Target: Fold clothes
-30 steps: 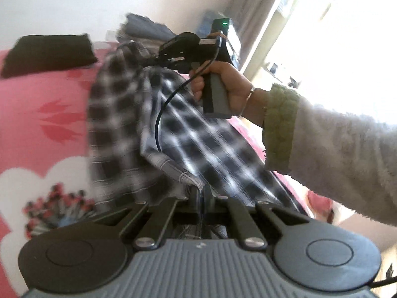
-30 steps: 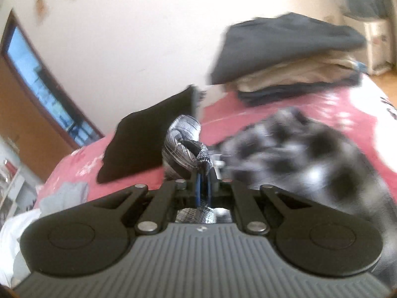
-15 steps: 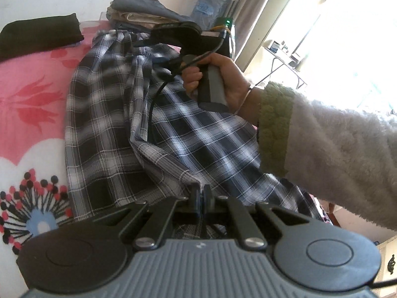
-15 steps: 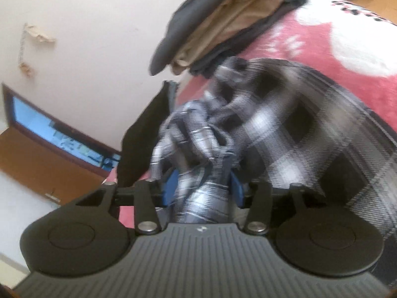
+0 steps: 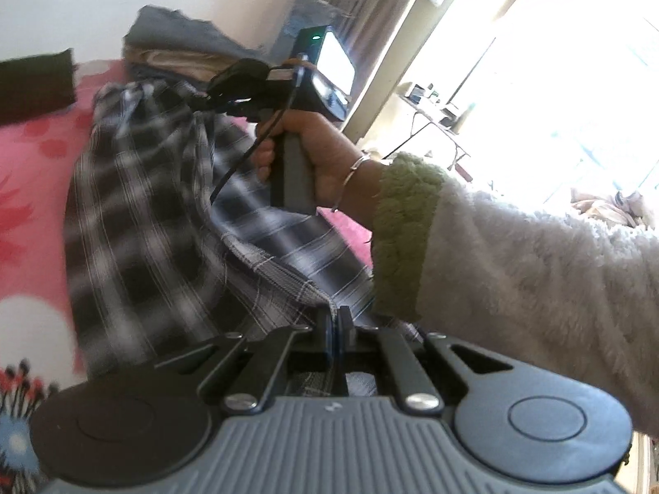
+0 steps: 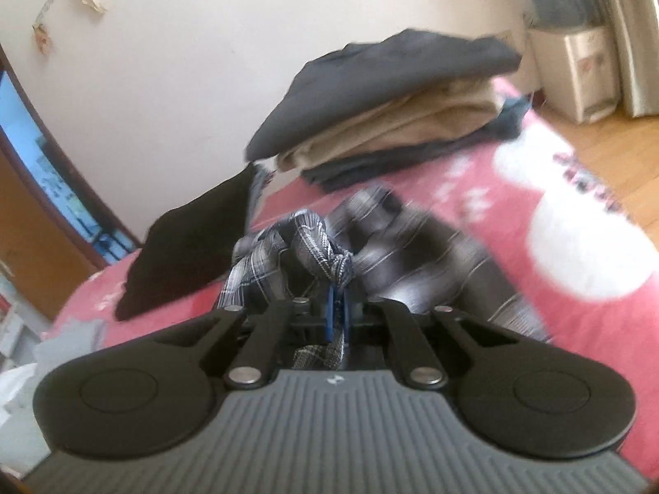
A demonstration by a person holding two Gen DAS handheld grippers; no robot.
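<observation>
Pinching the plaid shirt [image 5: 164,214], left gripper [image 5: 334,317] and right gripper [image 6: 338,292] both clamp fabric

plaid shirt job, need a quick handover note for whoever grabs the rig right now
Left gripper: shut on a hem edge of the black-and-white plaid cotton shirt.
Right gripper: shut on a bunched end of the same shirt.
Shirt is stretched between both grippers above the pink floral bedspread; blurred, so in motion.
Done: folded stack of dark and beige clothes by the wall.
Left: lay this shirt flat, fold it.

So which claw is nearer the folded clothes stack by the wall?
Right. The right claw, shut on the plaid garment, sits just short of the stack; the left claw grips the garment's opposite end, farther back.
</observation>
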